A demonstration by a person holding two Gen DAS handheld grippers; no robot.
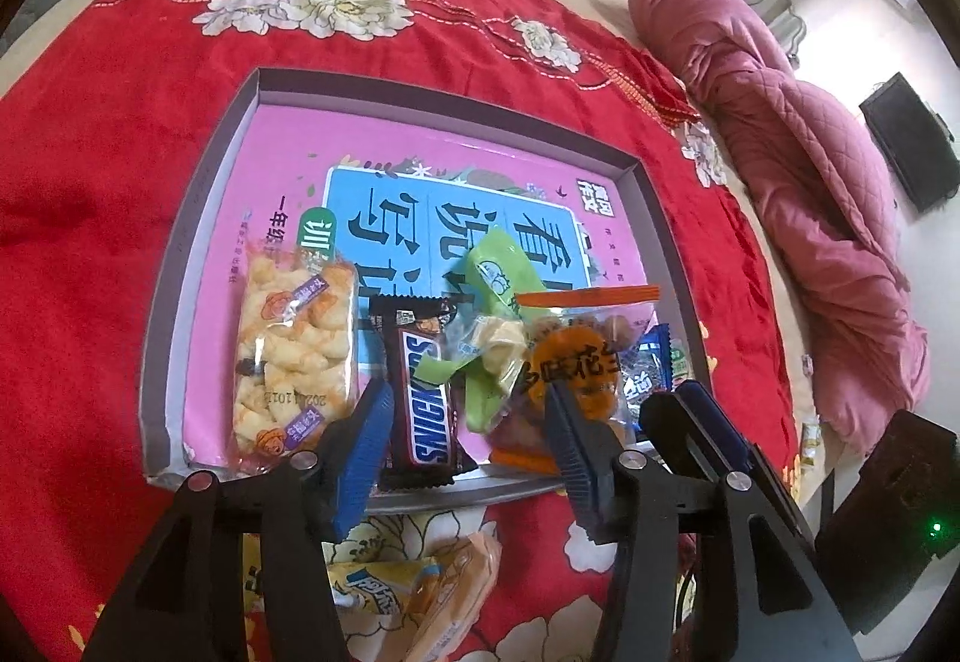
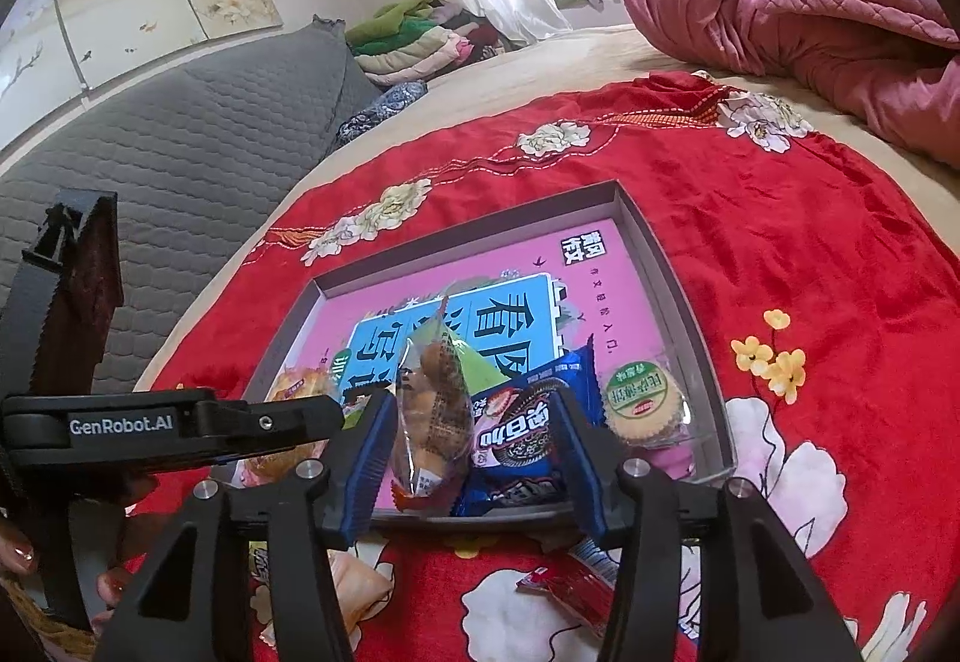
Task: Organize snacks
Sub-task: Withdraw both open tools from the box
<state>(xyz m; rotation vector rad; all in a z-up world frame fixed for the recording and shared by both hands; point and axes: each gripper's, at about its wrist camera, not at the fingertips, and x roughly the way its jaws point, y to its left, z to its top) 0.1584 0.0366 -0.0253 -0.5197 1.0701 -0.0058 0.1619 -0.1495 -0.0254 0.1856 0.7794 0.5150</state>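
A grey-rimmed tray (image 1: 198, 218) with a pink printed floor lies on a red flowered blanket. My left gripper (image 1: 468, 404) stands open over its near edge. A brown Snickers bar (image 1: 426, 410) lies flat between the fingers, and neither pad presses on it. My right gripper (image 2: 474, 416) is open at the same edge. A clear peanut bag with orange ends (image 2: 432, 410) and a blue sandwich-cookie pack (image 2: 516, 440) sit between its jaws, resting in the tray (image 2: 660, 254). The peanut bag (image 1: 570, 362) also shows in the left wrist view, beside the right gripper (image 1: 690, 416).
In the tray lie a rice-cracker pack (image 1: 294, 350), green wrappers (image 1: 492, 278) and a round cracker pack (image 2: 645, 404). Outside it on the blanket are a yellow packet (image 1: 384, 590) and a red packet (image 2: 570, 584). A pink quilt (image 1: 798, 170) is heaped on the right.
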